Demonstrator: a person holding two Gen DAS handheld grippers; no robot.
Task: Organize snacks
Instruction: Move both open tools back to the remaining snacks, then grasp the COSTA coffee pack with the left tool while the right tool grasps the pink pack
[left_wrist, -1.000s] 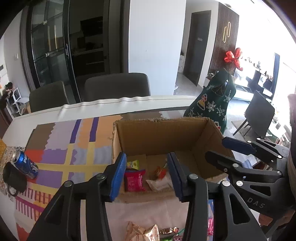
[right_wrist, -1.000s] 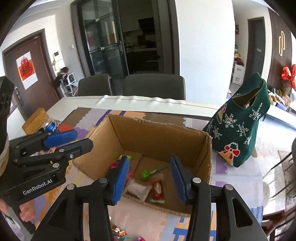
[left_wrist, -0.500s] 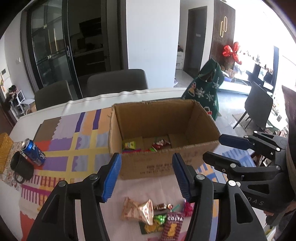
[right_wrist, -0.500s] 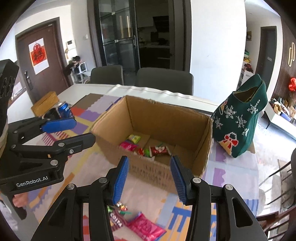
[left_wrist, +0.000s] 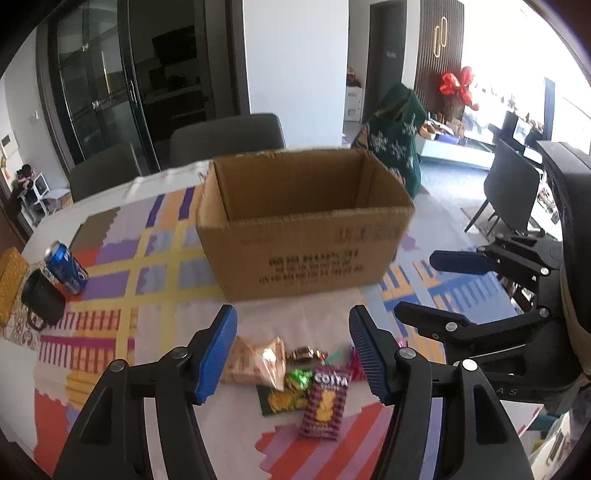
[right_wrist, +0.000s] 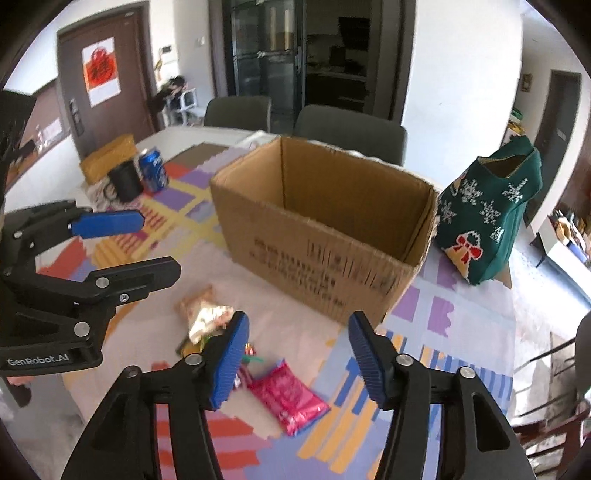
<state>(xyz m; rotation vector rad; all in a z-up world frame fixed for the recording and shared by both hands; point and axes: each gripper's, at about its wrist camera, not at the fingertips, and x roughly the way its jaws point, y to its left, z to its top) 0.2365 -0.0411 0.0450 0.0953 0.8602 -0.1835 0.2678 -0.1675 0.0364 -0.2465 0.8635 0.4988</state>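
The loose snacks (left_wrist: 295, 373) lie in a heap on the near side of the box (left_wrist: 303, 229), and both grippers, over the box a second ago, have pulled back to hang above that heap. The left gripper (left_wrist: 293, 354) and right gripper (right_wrist: 295, 354) have just been opening and stand about half open, with nothing gripped. That suggests the last drop is done and the next pick is coming, likely the Costa pack (left_wrist: 327, 400) or pink pack (right_wrist: 288, 400).

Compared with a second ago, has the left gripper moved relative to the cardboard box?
Yes. The left gripper has pulled back from over the cardboard box to above the loose snack packets in front of it, its empty jaws opening.
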